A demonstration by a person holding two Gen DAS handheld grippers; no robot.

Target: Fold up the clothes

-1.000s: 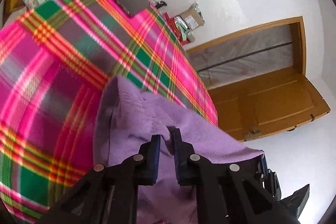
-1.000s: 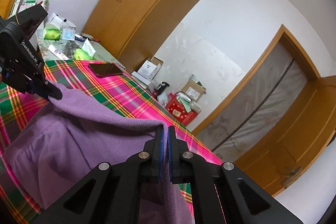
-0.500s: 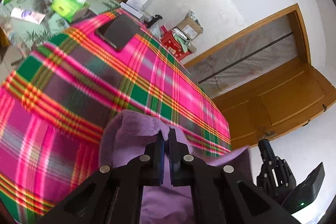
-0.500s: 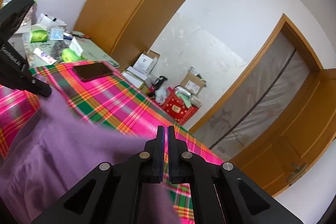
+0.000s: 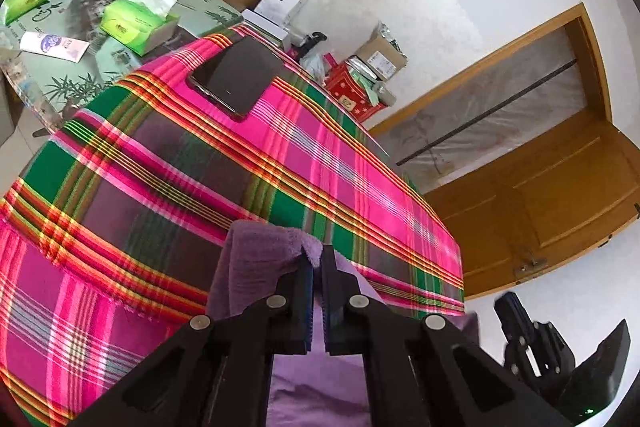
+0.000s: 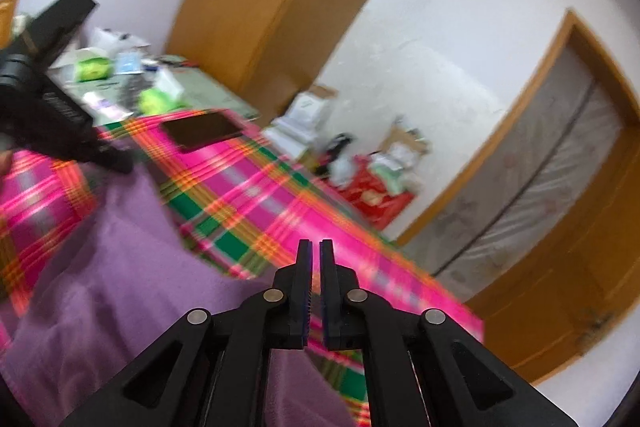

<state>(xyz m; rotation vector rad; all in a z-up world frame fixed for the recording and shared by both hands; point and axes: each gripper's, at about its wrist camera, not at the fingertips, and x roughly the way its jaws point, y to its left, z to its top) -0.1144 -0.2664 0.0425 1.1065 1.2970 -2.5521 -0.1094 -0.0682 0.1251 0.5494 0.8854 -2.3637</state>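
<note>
A purple fleece garment [image 5: 260,259] lies on the pink and green plaid tablecloth [image 5: 160,187]. My left gripper [image 5: 316,257] is shut on a bunched edge of it, which pokes up past the fingertips. From the right wrist, the garment [image 6: 112,287] spreads at lower left and runs from the left gripper [image 6: 120,163] under my right gripper [image 6: 315,247]. That gripper is shut, its tips bare, with cloth pinched lower between the pads. In the left wrist view the cloth's far corner reaches the right gripper [image 5: 506,303] at the table's edge.
A black phone [image 5: 236,75] lies on the plaid cloth at the far end. Beyond it a side table [image 5: 80,39] holds tissue boxes and tubes. Boxes and a red bag [image 5: 352,95] sit on the floor by the wall; a wooden door [image 5: 560,195] is at right.
The left gripper's jaws closed on the garment's edge. Both grippers drew back toward the near side, dragging the cloth and baring more plaid. The right wrist view is now blurred.
</note>
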